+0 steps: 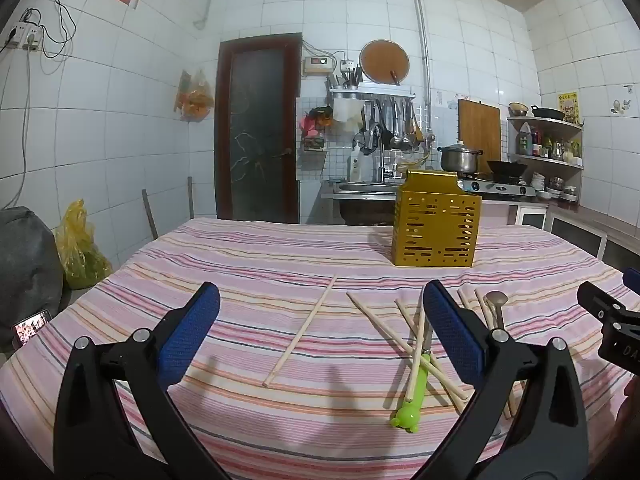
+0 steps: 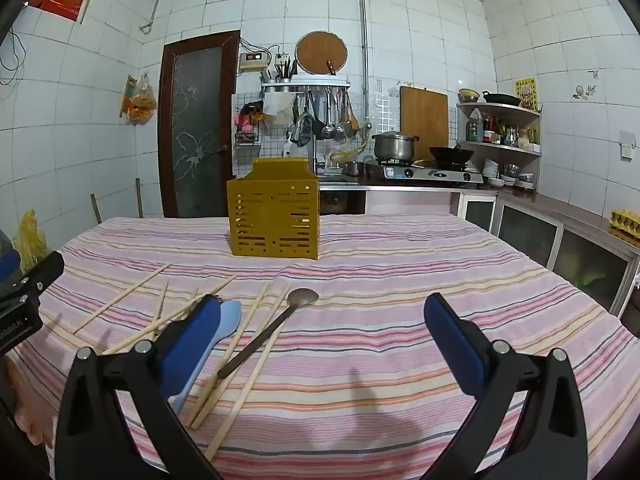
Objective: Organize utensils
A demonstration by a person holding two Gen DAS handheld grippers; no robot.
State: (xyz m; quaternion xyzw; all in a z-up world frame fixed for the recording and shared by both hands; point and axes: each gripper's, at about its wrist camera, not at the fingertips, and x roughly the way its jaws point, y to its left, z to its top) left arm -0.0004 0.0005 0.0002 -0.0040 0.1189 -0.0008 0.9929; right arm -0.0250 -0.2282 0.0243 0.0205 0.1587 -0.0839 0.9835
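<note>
my left claw (image 1: pixel 320 332) hovers over the table's pink striped cloth (image 1: pixel 248 264) with its blue-padded fingers spread wide apart, gripping nothing. my right claw (image 2: pixel 322 338) hangs the same way, fingers wide and bare.

the perforated golden metal utensil holder (image 1: pixel 436 224) stands upright toward the far side of the table, well beyond the loose utensils.

one pale wooden chopstick (image 1: pixel 301 330) lies alone between my left fingers. just to its right, several more wooden chopsticks (image 1: pixel 384 326) lie crossed in a heap, one over a utensil with a bright green bear-shaped handle (image 1: pixel 412 396). a dark brown long-handled spoon (image 2: pixel 272 330) lies among more chopsticks, its bowl pointing toward the holder. a light blue plastic spoon (image 2: pixel 218 340) lies just beside my right claw's left finger, partly hidden behind it.
</note>
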